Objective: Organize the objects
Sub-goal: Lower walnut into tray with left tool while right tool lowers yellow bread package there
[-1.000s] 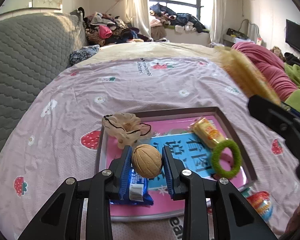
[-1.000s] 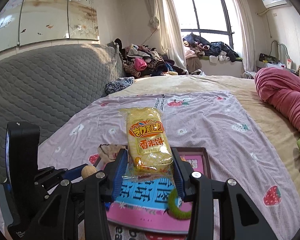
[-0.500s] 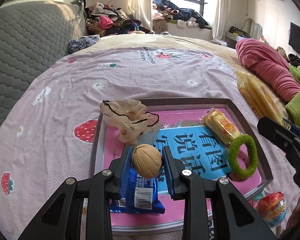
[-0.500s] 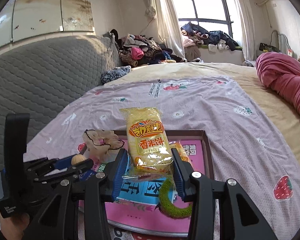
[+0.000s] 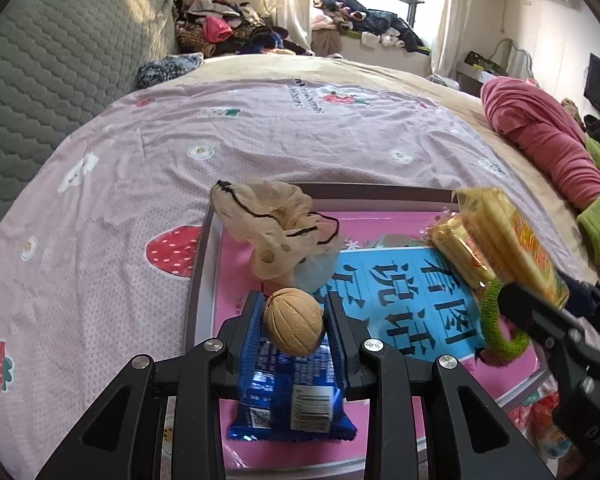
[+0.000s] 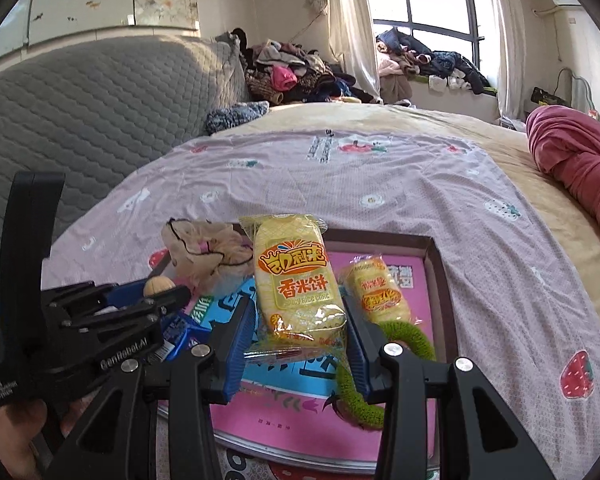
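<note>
My left gripper (image 5: 294, 320) is shut on a tan walnut (image 5: 294, 321) and holds it over the pink tray (image 5: 204, 264), just above a blue snack pack (image 5: 292, 396). My right gripper (image 6: 300, 312) is shut on a large yellow rice-cracker pack (image 6: 296, 280), held above the tray's middle (image 6: 436, 264). On the tray lie a cream scrunchie (image 5: 272, 228), a small yellow cracker pack (image 6: 376, 288) and a green hair ring (image 6: 360, 384). The left gripper also shows in the right wrist view (image 6: 156, 292).
The tray rests on a lilac strawberry-print bedspread (image 5: 260, 136). A grey quilted headboard (image 5: 40, 80) is on the left. A pink rolled blanket (image 5: 540, 136) lies at the right. A red-wrapped item (image 5: 540, 420) sits off the tray's right corner. Clothes are piled by the window (image 6: 292, 72).
Both grippers have dropped lower and moved in over the tray, keeping their loads. The big cracker pack now hangs close above the small one and the green ring.
</note>
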### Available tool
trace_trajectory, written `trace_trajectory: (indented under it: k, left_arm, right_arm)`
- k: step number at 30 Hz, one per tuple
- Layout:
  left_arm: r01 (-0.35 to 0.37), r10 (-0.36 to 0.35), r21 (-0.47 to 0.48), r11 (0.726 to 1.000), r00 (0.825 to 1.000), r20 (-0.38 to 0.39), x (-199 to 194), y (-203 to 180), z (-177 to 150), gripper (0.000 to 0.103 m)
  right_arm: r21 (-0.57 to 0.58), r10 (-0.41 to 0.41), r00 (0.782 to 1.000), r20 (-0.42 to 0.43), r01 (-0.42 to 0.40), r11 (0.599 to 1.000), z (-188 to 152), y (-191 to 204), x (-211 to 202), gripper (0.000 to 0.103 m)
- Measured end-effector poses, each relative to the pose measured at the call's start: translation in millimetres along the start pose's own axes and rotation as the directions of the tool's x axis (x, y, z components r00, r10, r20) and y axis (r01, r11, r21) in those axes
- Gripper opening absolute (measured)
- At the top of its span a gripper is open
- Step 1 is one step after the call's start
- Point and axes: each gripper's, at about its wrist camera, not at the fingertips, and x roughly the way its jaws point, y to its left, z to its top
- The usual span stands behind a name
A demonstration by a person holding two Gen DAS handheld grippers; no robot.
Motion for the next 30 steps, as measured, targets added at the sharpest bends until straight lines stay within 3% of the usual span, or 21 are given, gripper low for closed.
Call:
trace_trajectory:
  k: [10, 30]
  left_arm:
    - [0.009, -0.009, -0.029, 1.0, 1.0, -0.02, 14, 10, 3, 0.032]
    - [0.006, -0.006, 0.002, 1.0, 0.999, -0.046, 33, 1, 5, 0.032]
  right_arm:
    - [-0.03, -0.011, 0.999, -0.046, 0.01, 0.999, -7, 9, 18, 0.043]
    - [-0.063, -0.016, 0.992, -0.127, 0.008, 0.998, -18, 18, 42, 0.044]
